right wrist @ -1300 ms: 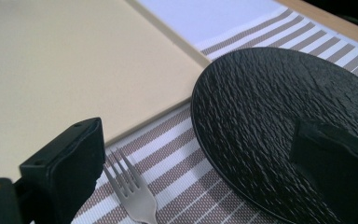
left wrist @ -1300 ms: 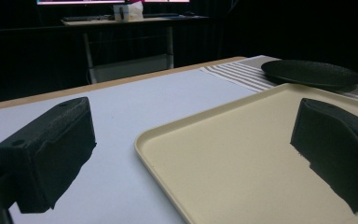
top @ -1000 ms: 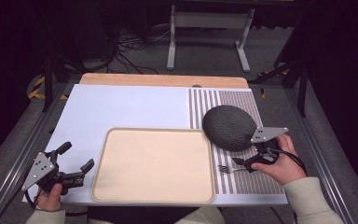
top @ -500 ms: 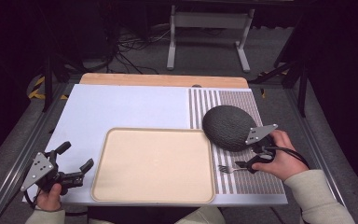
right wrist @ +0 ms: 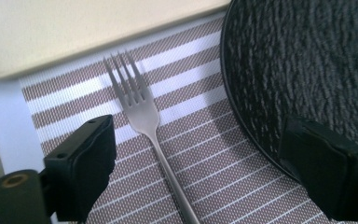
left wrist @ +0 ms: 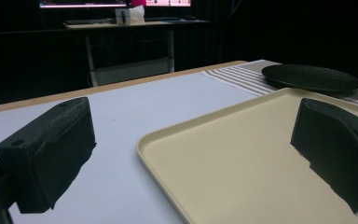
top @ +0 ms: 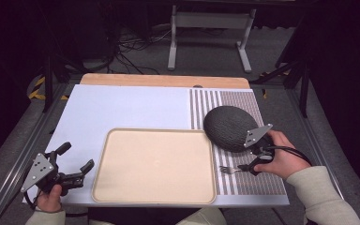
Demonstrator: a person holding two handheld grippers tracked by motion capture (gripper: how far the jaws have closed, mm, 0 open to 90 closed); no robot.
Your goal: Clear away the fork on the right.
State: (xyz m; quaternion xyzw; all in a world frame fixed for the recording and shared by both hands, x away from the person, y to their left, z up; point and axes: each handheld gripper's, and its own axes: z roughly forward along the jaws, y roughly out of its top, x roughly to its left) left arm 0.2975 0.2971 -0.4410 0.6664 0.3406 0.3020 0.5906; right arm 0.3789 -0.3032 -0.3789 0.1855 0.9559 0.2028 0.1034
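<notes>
- My right gripper (top: 252, 165) is sitting a little nearer the fork (top: 228, 169) than a second ago, its jaws closing slightly but still spread.
- The fork (right wrist: 142, 122) is lying on the striped mat (right wrist: 200, 154) between those jaws, untouched, beside the dark plate (top: 228, 127), so I am judging a pinch on its handle is coming next.
- My left gripper (top: 70, 176) is resting unmoved by the tray (top: 154, 164), jaws wide, holding nothing.

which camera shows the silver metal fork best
The right gripper view: the silver metal fork lies close up on the striped woven placemat, tines and handle sharp, between the right gripper's open fingers. In the high view the fork is a small glint by that gripper.
</notes>
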